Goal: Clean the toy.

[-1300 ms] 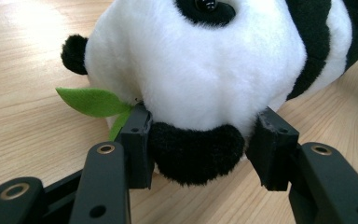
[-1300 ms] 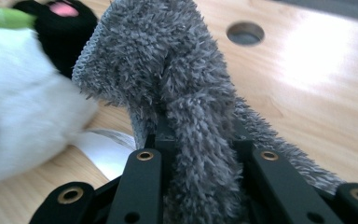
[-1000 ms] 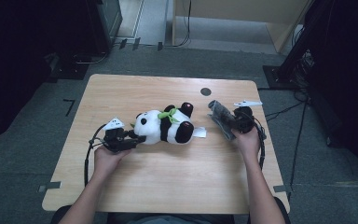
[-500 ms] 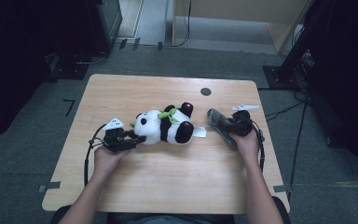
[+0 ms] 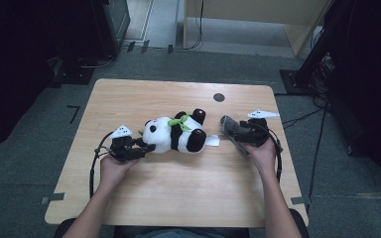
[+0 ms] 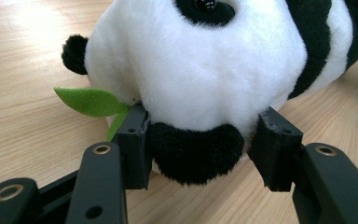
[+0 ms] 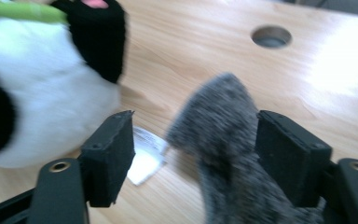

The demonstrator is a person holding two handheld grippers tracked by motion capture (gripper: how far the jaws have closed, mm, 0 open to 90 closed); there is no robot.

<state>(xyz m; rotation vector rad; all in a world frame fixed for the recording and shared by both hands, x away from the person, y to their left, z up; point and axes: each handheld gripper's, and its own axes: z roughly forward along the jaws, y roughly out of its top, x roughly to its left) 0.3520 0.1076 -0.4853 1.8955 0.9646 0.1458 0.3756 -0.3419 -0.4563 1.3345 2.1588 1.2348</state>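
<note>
The left gripper [image 6: 200, 140] is closed about halfway on the black ear at the head end of the plush panda [image 5: 174, 135], its pads pressing the fur from both sides, while the right gripper [image 7: 193, 154] has just been opening and stands slack around a grey fuzzy cloth [image 7: 233, 154], which leans on one pad and is clear of the other. The panda lies on its side at the middle of the table [image 5: 178, 198], with a white tag [image 5: 211, 141] at its rump and the cloth just beyond. It looks light, soft and squashy, so a pinch on an ear or limb should hold better than a grip on the round body.
</note>
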